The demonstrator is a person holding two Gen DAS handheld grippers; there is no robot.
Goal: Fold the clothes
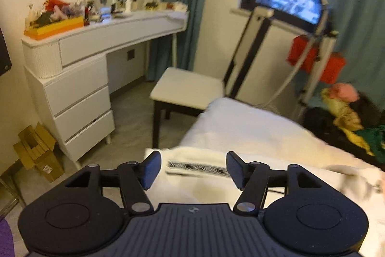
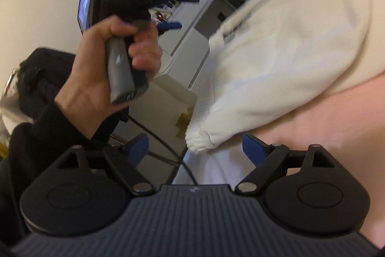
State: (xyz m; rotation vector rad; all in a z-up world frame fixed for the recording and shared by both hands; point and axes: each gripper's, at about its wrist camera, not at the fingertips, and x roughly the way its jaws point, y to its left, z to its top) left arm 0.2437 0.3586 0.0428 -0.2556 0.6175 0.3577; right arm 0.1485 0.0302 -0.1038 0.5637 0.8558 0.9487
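A cream-white sweatshirt with a black-and-white patterned band (image 1: pixel 197 166) lies on the bed's white cover (image 1: pixel 252 124), just ahead of my left gripper (image 1: pixel 193 169), which is open and empty above it. In the right wrist view the same sweatshirt (image 2: pixel 288 45) fills the upper right, its ribbed cuff (image 2: pixel 199 141) hanging between the fingers of my open right gripper (image 2: pixel 195 148) without being clamped. The left gripper (image 2: pixel 178 12) shows in that view, held in a hand, its blue fingers apart.
A white dressing table (image 1: pixel 96 40) with drawers and clutter stands left, a white-seated stool (image 1: pixel 185 88) beside the bed. A pile of dark, yellow and green clothes (image 1: pixel 349 117) lies at the right. Cardboard boxes (image 1: pixel 38 151) sit on the floor.
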